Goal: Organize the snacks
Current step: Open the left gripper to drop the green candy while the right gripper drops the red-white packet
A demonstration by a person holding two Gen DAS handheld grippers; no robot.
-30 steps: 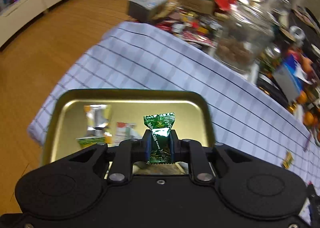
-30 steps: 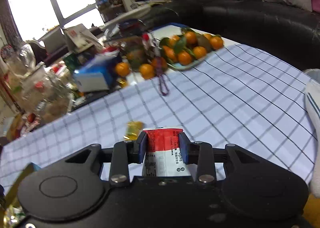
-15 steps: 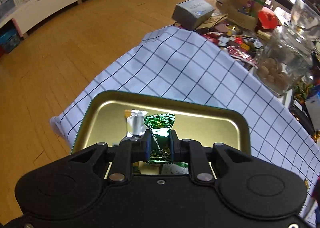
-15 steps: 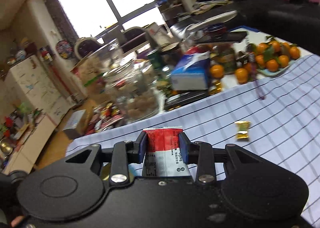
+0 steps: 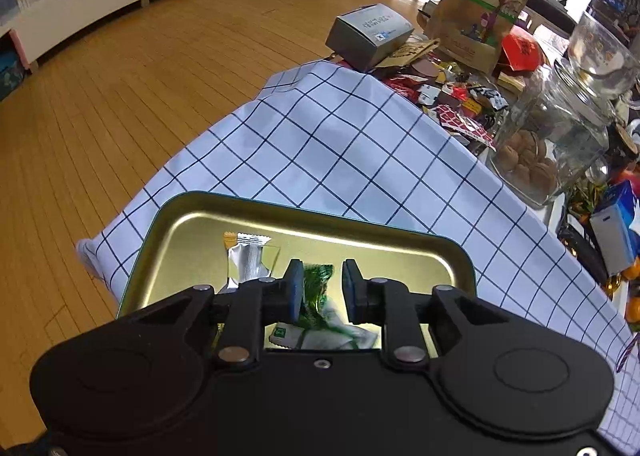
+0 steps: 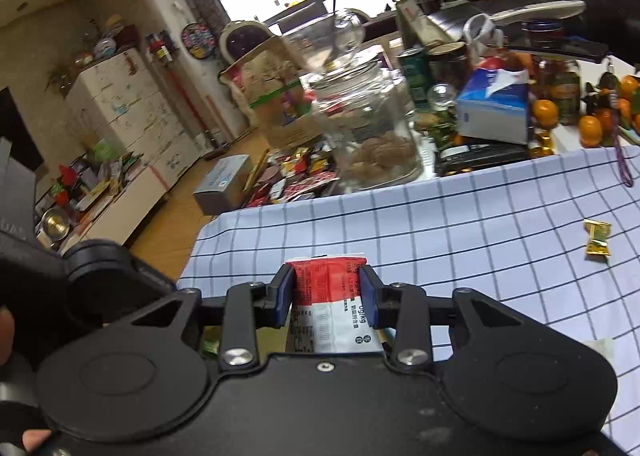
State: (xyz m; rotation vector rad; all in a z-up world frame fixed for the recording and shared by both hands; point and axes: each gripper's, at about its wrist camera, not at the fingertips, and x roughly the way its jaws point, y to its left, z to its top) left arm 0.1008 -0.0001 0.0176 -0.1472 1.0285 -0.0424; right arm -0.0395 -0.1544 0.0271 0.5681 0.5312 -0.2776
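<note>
My left gripper [image 5: 322, 276] hangs over the gold tray [image 5: 304, 212] on the checked cloth. Its jaws are opening; the green candy [image 5: 315, 288] sits loose and blurred between them, against the left pad. A silver packet [image 5: 248, 260] and a white-and-green packet [image 5: 304, 336] lie in the tray. My right gripper [image 6: 328, 280] holds a red-and-white packet [image 6: 328, 292] upright above the cloth. Its jaws are starting to open, and the pads still touch the packet. A yellow candy [image 6: 598, 242] lies on the cloth to the right.
A glass jar [image 5: 552, 144] of walnuts, a grey box [image 5: 368, 34], a brown paper bag [image 5: 484, 4] and a heap of wrappers [image 5: 452, 96] crowd the table's far side. Oranges [image 6: 592, 128] and a tissue box [image 6: 496, 108] stand at the right. The cloth's edge drops to wooden floor at the left.
The left jaws have parted and the green candy has slipped down from between them. The right gripper has swung left with its packet, now facing the jar and the table's left end.
</note>
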